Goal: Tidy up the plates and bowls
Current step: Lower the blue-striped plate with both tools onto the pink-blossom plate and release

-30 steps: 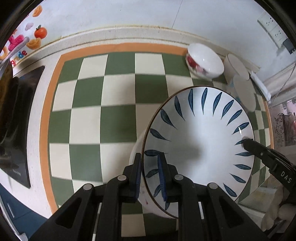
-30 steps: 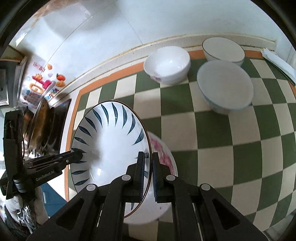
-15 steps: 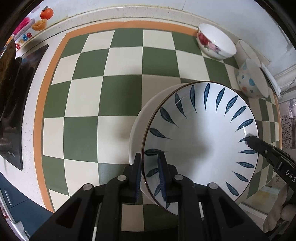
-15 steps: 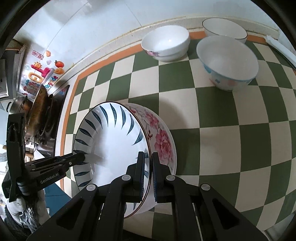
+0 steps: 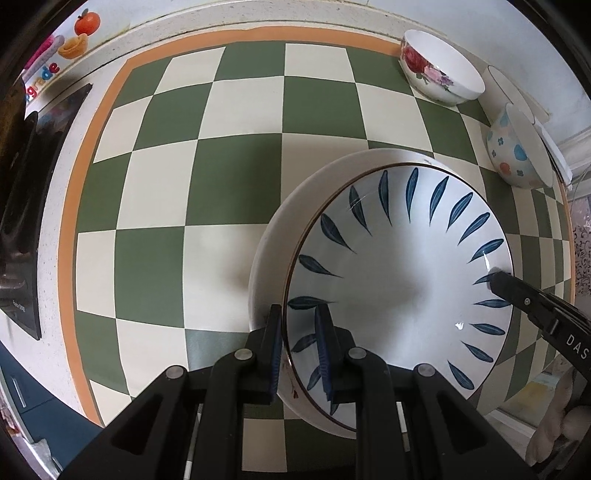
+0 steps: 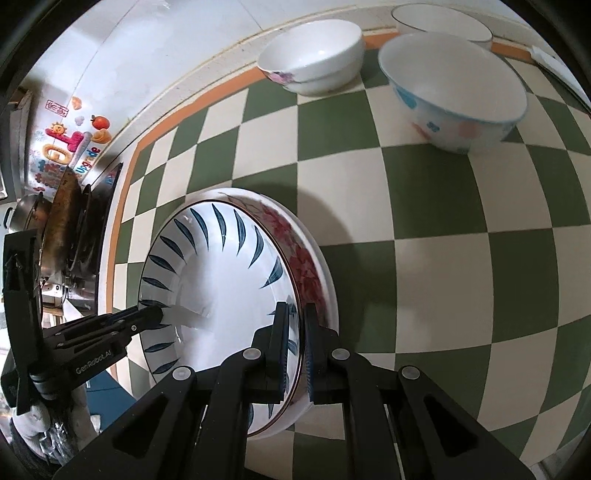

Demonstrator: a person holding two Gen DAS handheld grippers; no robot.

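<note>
A white plate with blue leaf marks [image 5: 399, 280] sits inside a larger white plate with pink flowers [image 6: 306, 258] on the green checked counter. My left gripper [image 5: 298, 350] is shut on the blue-leaf plate's near rim. My right gripper [image 6: 296, 350] is shut on the opposite rim of the same plate [image 6: 207, 280]. Each gripper shows in the other's view, the right one [image 5: 496, 278] at the plate's right edge and the left one [image 6: 157, 315] at its left edge.
A rose-patterned white bowl [image 5: 439, 70], a bowl with blue and orange spots [image 5: 517, 147] and a plain white bowl [image 6: 441, 20] stand at the back right by the wall. A black stove with a pan [image 6: 70, 229] is at the left.
Both grippers have lowered the blue-leaf plate, and it now nests in the flowered plate. The counter looks closer in both views.
</note>
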